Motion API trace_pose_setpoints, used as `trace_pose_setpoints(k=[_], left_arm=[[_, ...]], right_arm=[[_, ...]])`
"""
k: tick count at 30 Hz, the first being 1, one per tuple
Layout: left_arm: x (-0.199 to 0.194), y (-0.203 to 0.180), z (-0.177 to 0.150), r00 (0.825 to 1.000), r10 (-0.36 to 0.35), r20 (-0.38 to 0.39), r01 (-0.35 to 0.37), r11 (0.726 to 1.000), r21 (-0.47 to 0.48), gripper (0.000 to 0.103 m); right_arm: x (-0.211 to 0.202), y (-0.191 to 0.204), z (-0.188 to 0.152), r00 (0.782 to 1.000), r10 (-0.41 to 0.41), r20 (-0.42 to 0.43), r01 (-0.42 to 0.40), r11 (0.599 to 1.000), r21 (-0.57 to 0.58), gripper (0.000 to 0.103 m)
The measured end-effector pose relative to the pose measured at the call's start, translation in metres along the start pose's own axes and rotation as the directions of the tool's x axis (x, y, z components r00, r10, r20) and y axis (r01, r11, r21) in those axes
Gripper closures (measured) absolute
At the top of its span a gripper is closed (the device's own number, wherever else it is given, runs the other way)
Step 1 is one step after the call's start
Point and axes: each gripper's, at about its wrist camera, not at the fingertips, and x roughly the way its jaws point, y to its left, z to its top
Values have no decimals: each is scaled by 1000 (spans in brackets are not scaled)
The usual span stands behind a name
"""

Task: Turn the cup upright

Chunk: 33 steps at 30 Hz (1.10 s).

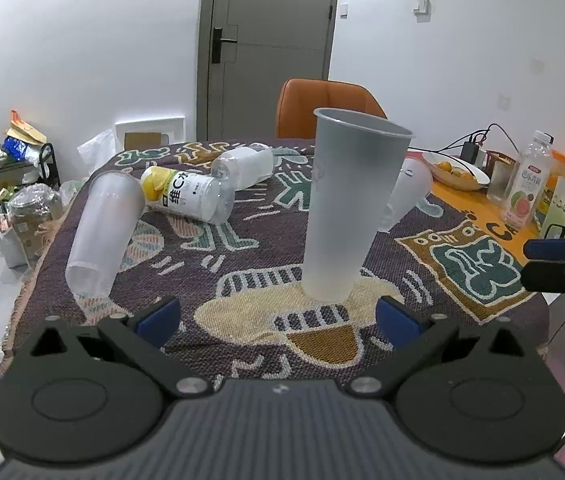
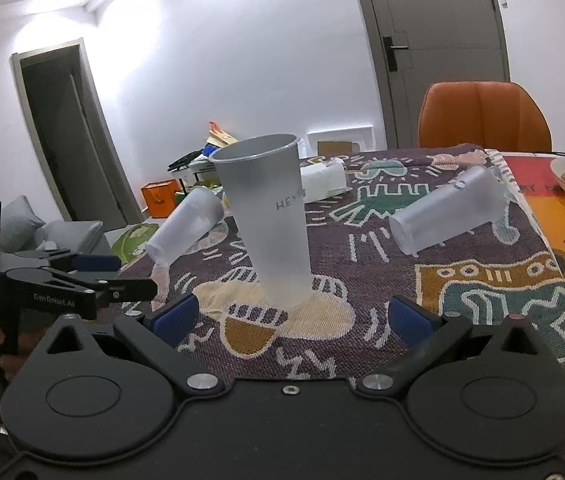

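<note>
A frosted plastic cup (image 1: 342, 208) stands upright, mouth up, on the patterned cloth (image 1: 210, 264); it also shows in the right wrist view (image 2: 270, 220). My left gripper (image 1: 278, 320) is open and empty, just short of the cup's base. My right gripper (image 2: 292, 316) is open and empty, also just short of the base. A second frosted cup (image 1: 102, 232) lies tipped on the left, also in the right wrist view (image 2: 184, 226). A third cup (image 2: 446, 212) lies on its side at the right, partly hidden behind the standing cup in the left wrist view (image 1: 408, 192).
Two plastic bottles (image 1: 190, 196) lie on the cloth at the back. An orange chair (image 1: 326, 104) stands behind the table. A fruit bowl (image 1: 456, 172), juice bottles (image 1: 526, 184) and cables crowd the right side. Bags and a rack (image 1: 14, 184) stand on the floor at left.
</note>
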Motion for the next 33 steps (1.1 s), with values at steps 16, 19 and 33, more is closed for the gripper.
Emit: trace_pose_setpoints(k=[16, 19, 33], left_arm=[[0, -1, 0, 1000, -8, 3, 8, 1000, -9, 0], [0, -1, -1, 1000, -9, 0, 9, 1000, -7, 0], [1, -1, -2, 1000, -10, -8, 9, 1000, -17, 0]], right_arm=[[4, -1, -1, 1000, 5, -2, -5, 1000, 17, 0], [4, 0, -2, 1000, 7, -4, -7, 1000, 14, 0], [8, 0, -4, 1000, 11, -13, -11, 1000, 17, 0]])
